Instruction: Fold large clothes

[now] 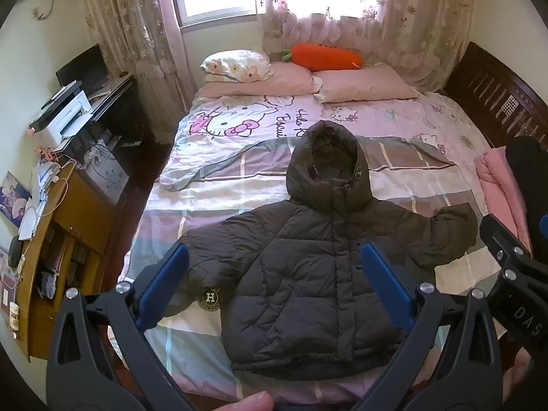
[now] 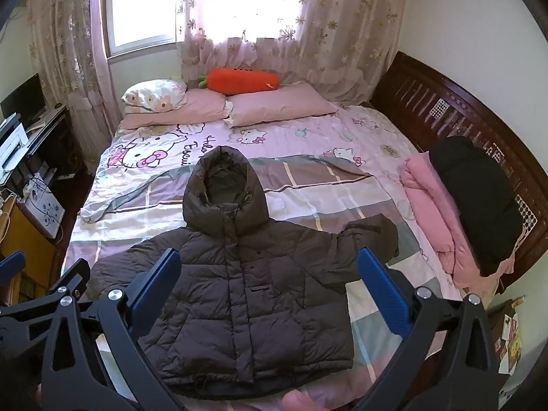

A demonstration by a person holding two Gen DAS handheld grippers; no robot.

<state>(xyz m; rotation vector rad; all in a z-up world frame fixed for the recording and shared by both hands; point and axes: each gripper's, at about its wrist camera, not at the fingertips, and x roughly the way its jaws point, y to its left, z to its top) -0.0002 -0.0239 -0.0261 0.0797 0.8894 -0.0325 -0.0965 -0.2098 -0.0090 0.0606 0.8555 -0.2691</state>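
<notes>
Bed point(image 2: 342, 144) holds the spread jacket point(image 2: 246, 287); left tool point(image 1: 274, 274) and right tool point(image 2: 269, 281) gape empty above it.

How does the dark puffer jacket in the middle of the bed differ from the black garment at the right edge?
The puffer jacket lies spread flat, front up, sleeves out and hood visible; the black garment is a bundled heap. The jacket rests directly on the plaid cover; the black garment sits on a pink garment beside the footboard. Both look dark and padded.
</notes>
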